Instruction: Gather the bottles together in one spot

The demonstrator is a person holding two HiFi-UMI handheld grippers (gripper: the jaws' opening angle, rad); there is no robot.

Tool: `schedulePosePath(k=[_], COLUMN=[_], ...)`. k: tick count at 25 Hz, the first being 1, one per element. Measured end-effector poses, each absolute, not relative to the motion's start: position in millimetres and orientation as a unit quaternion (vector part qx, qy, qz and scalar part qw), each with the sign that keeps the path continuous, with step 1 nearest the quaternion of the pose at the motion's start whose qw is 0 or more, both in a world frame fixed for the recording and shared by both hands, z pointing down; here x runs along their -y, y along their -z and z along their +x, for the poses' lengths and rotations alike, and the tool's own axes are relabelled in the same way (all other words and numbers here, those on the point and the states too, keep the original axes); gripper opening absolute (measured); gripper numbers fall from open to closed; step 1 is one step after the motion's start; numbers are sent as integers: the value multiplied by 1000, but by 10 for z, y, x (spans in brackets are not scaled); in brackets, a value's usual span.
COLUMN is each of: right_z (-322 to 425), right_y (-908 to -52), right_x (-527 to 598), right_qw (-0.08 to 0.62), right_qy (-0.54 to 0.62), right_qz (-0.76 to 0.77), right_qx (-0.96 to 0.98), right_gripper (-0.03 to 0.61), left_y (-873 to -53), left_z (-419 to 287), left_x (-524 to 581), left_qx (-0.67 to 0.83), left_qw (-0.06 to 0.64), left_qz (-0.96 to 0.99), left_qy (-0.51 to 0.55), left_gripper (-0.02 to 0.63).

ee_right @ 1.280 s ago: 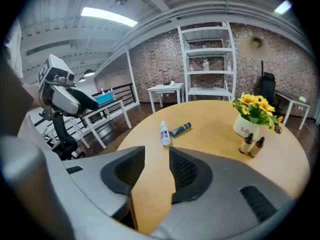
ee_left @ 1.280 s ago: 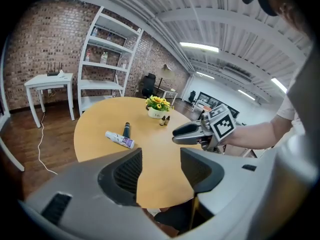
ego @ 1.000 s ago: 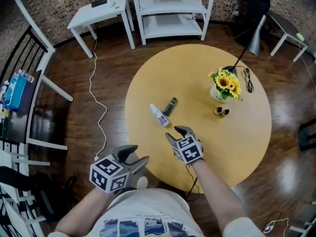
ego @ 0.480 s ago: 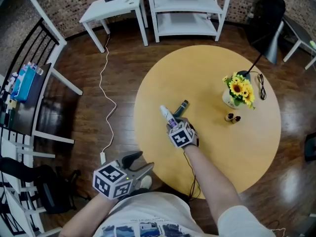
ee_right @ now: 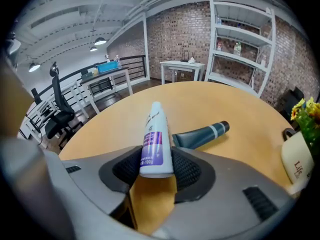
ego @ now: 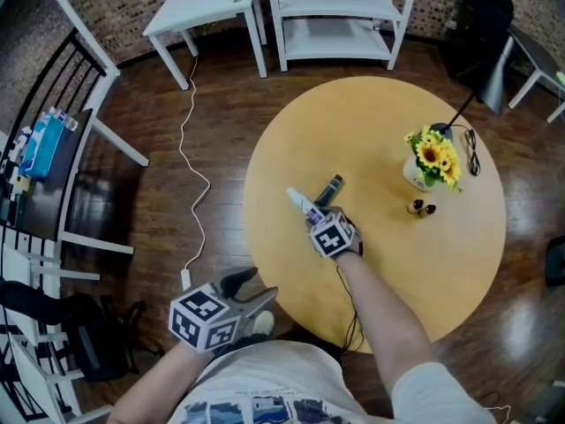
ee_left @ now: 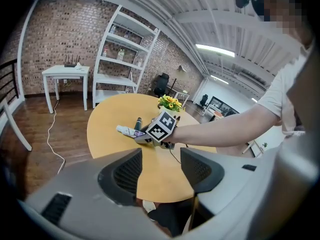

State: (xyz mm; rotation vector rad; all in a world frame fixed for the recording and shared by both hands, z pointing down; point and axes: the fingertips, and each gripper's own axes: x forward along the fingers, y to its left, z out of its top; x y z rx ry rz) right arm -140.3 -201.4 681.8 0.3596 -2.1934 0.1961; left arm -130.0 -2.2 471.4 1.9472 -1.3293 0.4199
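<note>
the white bottle with the purple label (ego: 303, 203) lay on its side on the round table (ego: 397, 272), with a dark green bottle (ego: 328, 190) just beside it. a second before, the right gripper (ego: 316, 221) was back at the near edge; now it straddled the white bottle's base, jaws wide, pads close at its sides, not squeezing yet by my read. the left gripper (ego: 252, 287) hung off the table, open and empty. the first pickup looked close.

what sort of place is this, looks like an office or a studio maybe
Probably a loft-style office or studio rather than a home: a bare brick wall, a tall white shelving unit against it, and a row of desks with a black office chair beyond the round table.
</note>
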Motion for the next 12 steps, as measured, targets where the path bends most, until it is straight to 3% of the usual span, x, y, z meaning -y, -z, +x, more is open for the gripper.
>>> schedulePosePath(k=[12], right_z=[-965], right_y=[-6186], right_x=[1674], right_qw=[350], right_qy=[-147], right_qz=[212], right_qx=[901], right_gripper=[206], left_y=[-4741], left_z=[-1315], left_x=[38], left_qx=[463], left_qw=[346], left_qz=[797], left_qy=[-173], left_gripper=[218])
